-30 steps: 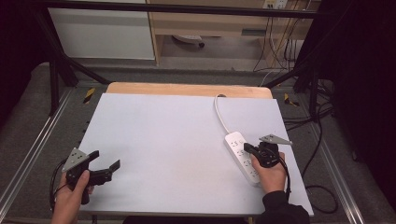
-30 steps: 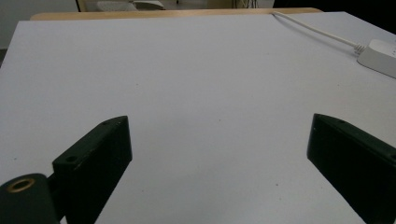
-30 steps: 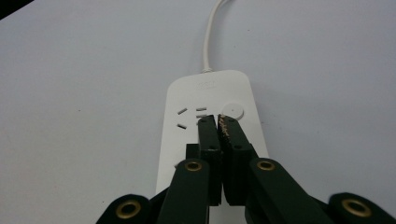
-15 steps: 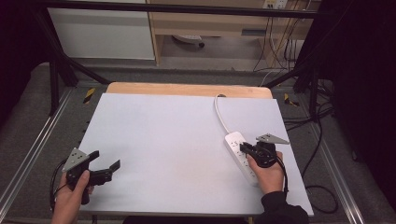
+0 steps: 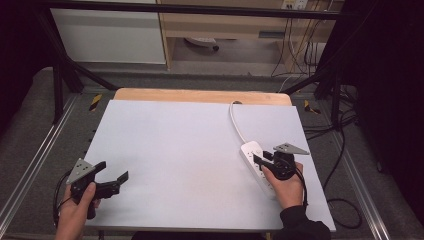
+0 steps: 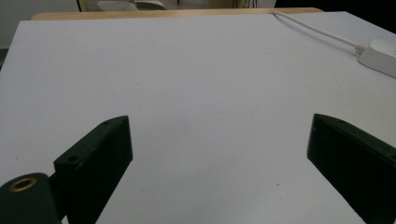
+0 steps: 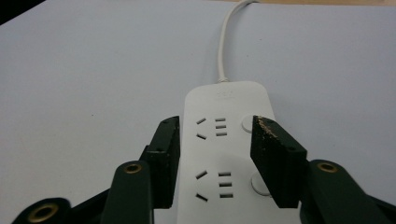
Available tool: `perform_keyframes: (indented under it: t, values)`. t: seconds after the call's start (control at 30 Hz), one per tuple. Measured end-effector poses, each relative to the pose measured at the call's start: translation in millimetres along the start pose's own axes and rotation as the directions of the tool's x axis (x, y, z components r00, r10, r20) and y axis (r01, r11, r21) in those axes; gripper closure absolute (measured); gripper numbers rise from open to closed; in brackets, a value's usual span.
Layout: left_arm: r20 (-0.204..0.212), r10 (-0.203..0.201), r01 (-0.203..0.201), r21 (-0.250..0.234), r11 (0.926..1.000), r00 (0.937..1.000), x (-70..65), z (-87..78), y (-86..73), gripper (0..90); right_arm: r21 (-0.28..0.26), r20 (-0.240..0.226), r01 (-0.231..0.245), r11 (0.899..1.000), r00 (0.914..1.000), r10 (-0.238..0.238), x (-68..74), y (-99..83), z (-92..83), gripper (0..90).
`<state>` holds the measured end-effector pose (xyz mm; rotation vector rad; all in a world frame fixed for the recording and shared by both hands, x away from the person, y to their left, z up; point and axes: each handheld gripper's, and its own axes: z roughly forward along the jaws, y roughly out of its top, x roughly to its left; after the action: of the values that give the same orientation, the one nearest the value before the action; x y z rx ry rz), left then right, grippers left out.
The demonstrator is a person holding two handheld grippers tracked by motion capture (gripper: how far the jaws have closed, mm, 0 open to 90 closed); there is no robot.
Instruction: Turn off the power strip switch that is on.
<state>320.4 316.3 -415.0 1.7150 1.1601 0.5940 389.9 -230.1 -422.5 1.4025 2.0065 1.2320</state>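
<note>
A white power strip (image 5: pixel 249 150) lies on the right side of the white tabletop (image 5: pixel 185 145), and its cable (image 5: pixel 235 121) runs off toward the far edge. My right gripper (image 5: pixel 261 158) hovers low over the strip's far end. In the right gripper view the strip (image 7: pixel 224 100) shows its sockets and round buttons between the jaws of my right gripper (image 7: pixel 215 126), which stand part open with nothing clamped. My left gripper (image 5: pixel 113 171) rests near the front left corner, jaws wide apart. In the left gripper view, bare table lies between the jaws of my left gripper (image 6: pixel 219 123).
A wooden edge (image 5: pixel 200 95) borders the far side of the table. Black frame bars, metal rails (image 5: pixel 30 165) and loose cables (image 5: pixel 345 150) surround it. The strip (image 6: pixel 380 56) and its cable (image 6: pixel 317 30) lie at the upper right of the left gripper view.
My right gripper has edged left along the power strip toward its cable end. The left gripper has stayed in place.
</note>
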Motion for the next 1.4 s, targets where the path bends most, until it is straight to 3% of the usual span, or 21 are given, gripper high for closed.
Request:
perform_keyframes:
  t: [0.1,0.27,0.43,0.53,0.7,1.03,1.4]
  values:
    - [0.000,-0.001,0.001,-0.001,1.0000,1.0000,0.3,-0.2,0.0,6.8,0.005,0.000,0.001,1.000,1.0000,-0.001,0.7,0.7,-0.6,52.7]
    - [-0.001,-0.001,0.001,-0.001,1.0000,1.0000,0.9,-0.2,0.0,6.8,-0.010,-0.008,0.019,1.000,0.9998,-0.019,3.4,3.8,-4.0,42.8]
    - [-0.002,-0.002,0.002,-0.002,1.0000,1.0000,0.9,-0.4,0.2,6.8,-0.039,-0.018,0.024,0.999,0.9995,-0.025,4.1,6.4,-4.2,26.2]
    - [-0.003,-0.004,0.004,-0.001,1.0000,1.0000,1.2,-0.5,0.1,6.7,-0.037,0.010,0.031,0.999,0.9995,-0.031,4.2,7.0,-1.5,19.0]
    - [-0.002,-0.004,0.004,-0.002,1.0000,1.0000,1.0,-0.6,0.1,6.7,-0.055,0.010,0.035,0.998,0.9993,-0.035,5.7,8.5,-1.6,4.5]
    - [-0.001,-0.003,0.003,-0.003,1.0000,1.0000,1.0,-0.7,0.2,6.7,-0.097,0.017,0.024,0.995,0.9996,-0.022,3.3,11.0,-12.0,2.7]
    - [0.002,-0.004,0.004,-0.003,1.0000,1.0000,0.9,-1.0,0.3,6.7,-0.154,0.054,0.058,0.986,0.9973,-0.050,4.2,10.7,-19.7,3.4]
